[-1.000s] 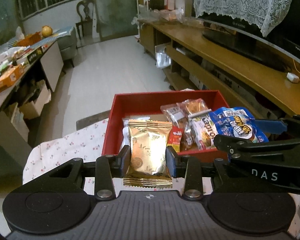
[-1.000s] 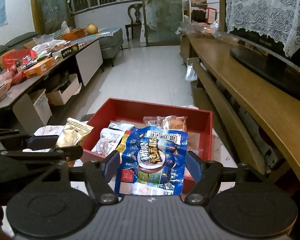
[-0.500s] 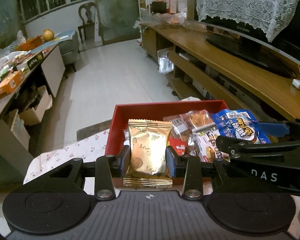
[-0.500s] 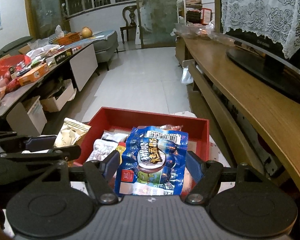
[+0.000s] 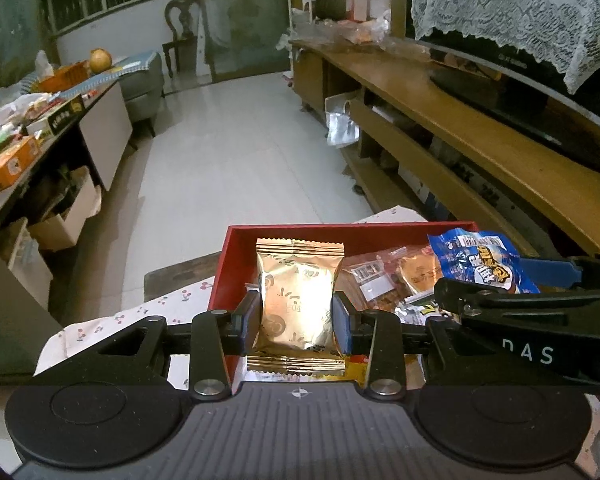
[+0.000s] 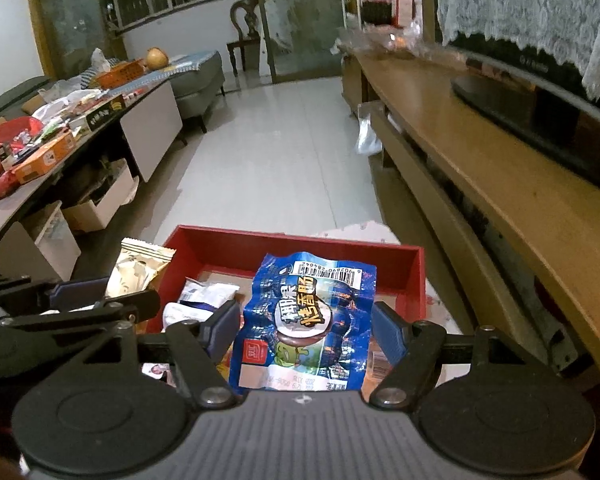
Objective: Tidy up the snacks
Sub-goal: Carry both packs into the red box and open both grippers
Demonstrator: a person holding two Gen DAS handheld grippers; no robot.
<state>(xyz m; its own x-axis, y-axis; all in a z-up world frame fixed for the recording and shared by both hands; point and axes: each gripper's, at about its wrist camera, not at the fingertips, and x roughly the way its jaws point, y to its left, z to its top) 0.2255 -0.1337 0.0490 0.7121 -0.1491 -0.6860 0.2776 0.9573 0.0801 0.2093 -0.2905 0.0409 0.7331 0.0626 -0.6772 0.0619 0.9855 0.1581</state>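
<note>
Hovering over red tray (image 5: 236,248): left gripper (image 5: 296,322) clamps gold packet (image 5: 298,300) above its left edge; right gripper (image 6: 306,332) pinches blue packet (image 6: 312,316) mid-tray. Best to lower each onto bare floor before releasing, avoiding the packets already inside.

Snack packets (image 5: 384,280) in tray (image 5: 340,232), tray on tablecloth (image 5: 112,324)

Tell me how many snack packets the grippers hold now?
2: the gold packet in the left gripper, the blue packet in the right gripper. Both are over the red tray.
</note>
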